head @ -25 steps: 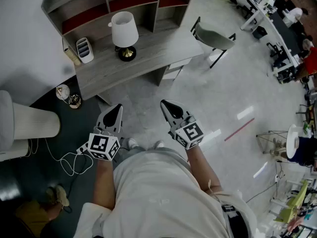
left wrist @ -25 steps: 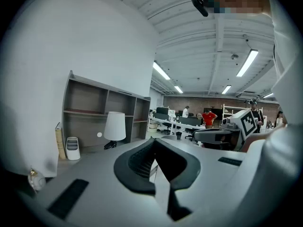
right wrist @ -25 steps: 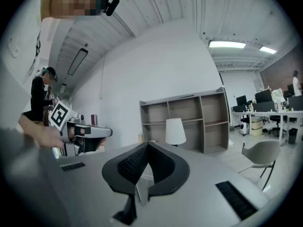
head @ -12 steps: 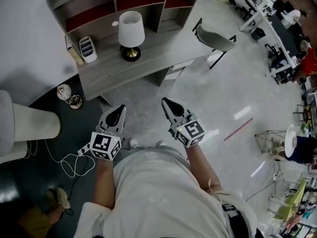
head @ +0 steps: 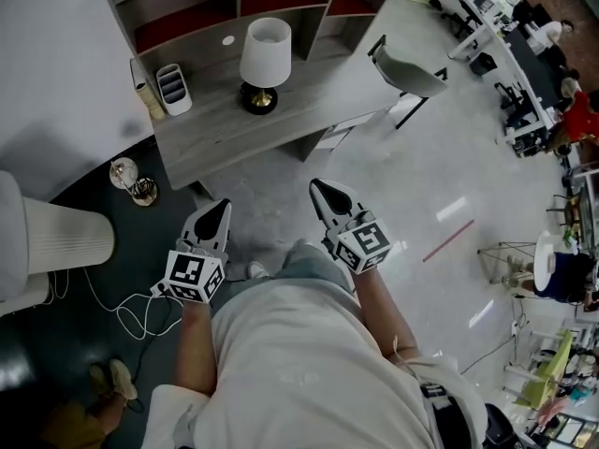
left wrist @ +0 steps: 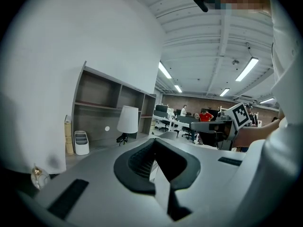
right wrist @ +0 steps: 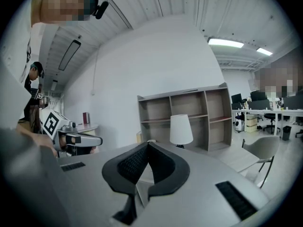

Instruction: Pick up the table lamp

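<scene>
The table lamp (head: 263, 59) has a white shade and a dark, gold-rimmed base. It stands upright on the grey wooden desk (head: 225, 138) in front of the shelf unit. My left gripper (head: 217, 213) and right gripper (head: 323, 193) are held side by side over the floor, well short of the desk, both shut and holding nothing. The left gripper view shows the lamp (left wrist: 127, 121) far ahead beyond the shut left gripper (left wrist: 154, 156). In the right gripper view the lamp (right wrist: 181, 129) stands beyond the shut right gripper (right wrist: 141, 168).
A white slotted organiser (head: 173, 88) sits on the desk left of the lamp. A grey chair (head: 406, 67) stands at the desk's right end. On the left floor are a white ribbed cylinder (head: 65, 237), a loose cable (head: 122, 299) and a small glass object (head: 131, 180).
The desk and lamp have slid right and slightly down in the head view as the person walks toward them. Both grippers stay shut and keep their spacing.
</scene>
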Demonstrator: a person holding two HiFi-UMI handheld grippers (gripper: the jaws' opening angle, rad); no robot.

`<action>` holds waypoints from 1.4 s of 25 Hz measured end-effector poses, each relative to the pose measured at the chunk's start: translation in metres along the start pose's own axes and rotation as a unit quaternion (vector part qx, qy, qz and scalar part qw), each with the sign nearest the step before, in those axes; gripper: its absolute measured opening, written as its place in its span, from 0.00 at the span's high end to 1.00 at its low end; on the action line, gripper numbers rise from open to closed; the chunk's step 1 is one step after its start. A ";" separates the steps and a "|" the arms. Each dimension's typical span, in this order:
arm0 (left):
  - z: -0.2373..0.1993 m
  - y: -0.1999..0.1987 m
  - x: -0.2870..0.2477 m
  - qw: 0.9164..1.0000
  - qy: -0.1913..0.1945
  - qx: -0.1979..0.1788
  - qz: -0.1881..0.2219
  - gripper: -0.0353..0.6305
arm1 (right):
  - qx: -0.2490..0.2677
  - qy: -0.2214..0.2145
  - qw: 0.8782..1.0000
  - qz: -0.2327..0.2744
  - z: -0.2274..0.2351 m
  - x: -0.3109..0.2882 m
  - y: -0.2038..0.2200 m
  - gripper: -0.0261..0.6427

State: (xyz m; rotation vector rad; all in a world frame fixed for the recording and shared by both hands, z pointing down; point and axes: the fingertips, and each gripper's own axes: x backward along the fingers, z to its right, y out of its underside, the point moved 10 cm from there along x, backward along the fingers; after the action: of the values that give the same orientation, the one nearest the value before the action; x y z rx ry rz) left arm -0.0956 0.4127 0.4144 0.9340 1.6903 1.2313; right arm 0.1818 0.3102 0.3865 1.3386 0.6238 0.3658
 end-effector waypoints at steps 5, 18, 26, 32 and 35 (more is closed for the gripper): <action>-0.021 0.000 -0.010 1.000 0.001 0.001 -0.004 0.92 | -0.002 -0.003 1.000 -0.008 0.003 -0.025 -0.002 0.92; -0.073 -0.008 -0.101 0.998 -0.048 0.025 -0.025 0.92 | -0.012 -0.048 0.999 -0.023 0.099 -0.123 -0.017 0.92; -0.089 -0.022 -0.180 0.995 -0.089 0.031 -0.032 0.92 | 0.020 -0.116 0.992 -0.033 0.175 -0.190 -0.051 0.92; -0.095 -0.022 -0.234 0.991 -0.122 0.040 -0.041 0.92 | 0.035 -0.167 0.985 -0.042 0.223 -0.238 -0.069 0.92; -0.098 -0.020 -0.254 0.989 -0.137 0.044 -0.043 0.92 | 0.048 -0.185 0.980 -0.048 0.240 -0.257 -0.074 0.92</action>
State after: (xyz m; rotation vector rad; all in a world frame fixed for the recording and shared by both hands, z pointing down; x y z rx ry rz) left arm -0.0902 0.1440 0.4614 1.0208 1.5586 0.9312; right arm 0.1187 -0.0435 0.3935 1.4171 0.3960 0.0040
